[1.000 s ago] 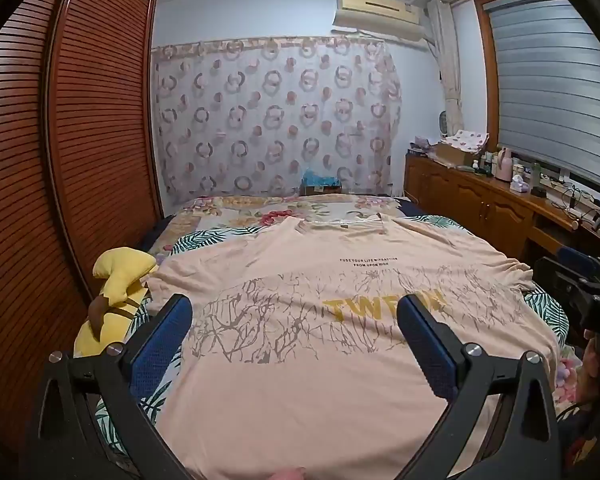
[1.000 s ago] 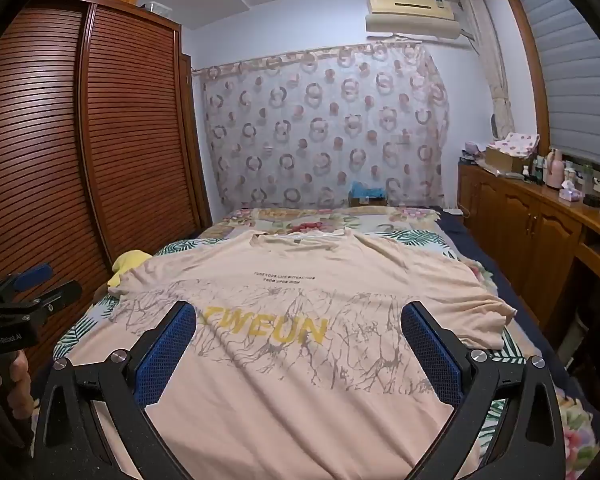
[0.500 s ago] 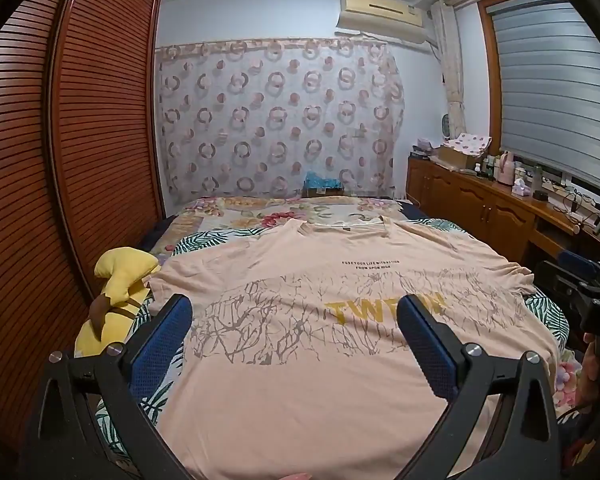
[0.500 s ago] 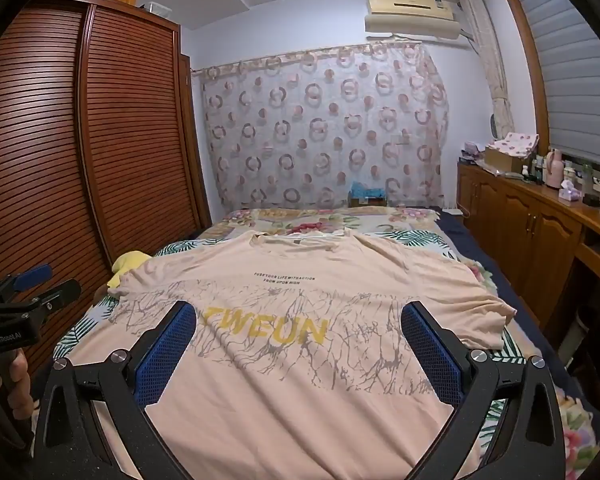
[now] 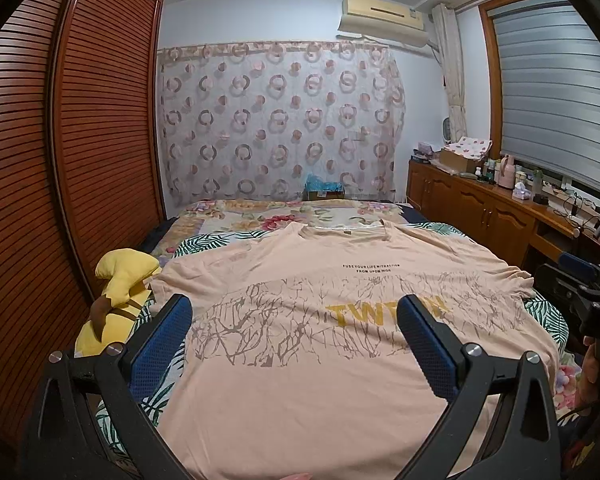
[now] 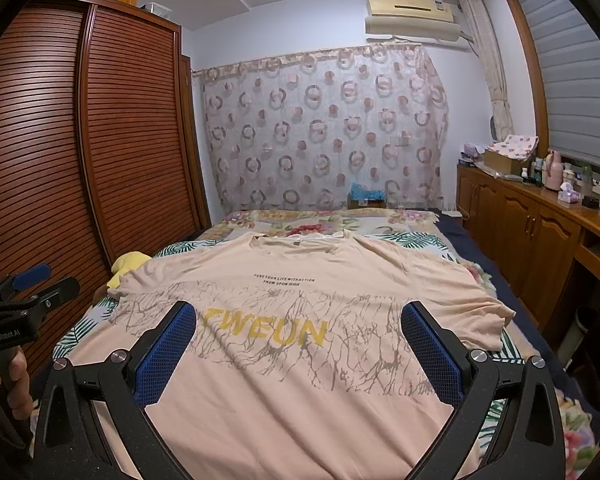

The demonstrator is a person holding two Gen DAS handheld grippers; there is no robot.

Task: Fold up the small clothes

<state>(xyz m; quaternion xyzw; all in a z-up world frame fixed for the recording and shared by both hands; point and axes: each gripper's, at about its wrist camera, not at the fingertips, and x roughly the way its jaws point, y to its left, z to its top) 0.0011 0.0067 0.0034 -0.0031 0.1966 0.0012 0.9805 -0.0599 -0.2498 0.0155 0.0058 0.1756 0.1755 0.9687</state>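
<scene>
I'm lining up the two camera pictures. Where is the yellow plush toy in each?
Left wrist: yellow plush toy, left of centre, beside the T-shirt's sleeve.
Right wrist: mostly hidden behind that sleeve, upper left.
Shared landmark: air conditioner high on the wall.

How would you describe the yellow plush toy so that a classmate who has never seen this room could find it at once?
Start at the bed with the peach T-shirt spread flat on it. Look along the bed edge nearest the slatted wooden wardrobe, beside the shirt's sleeve. The yellow plush toy lies there, the only bright yellow, stuffed thing, with a brown patch.
</scene>
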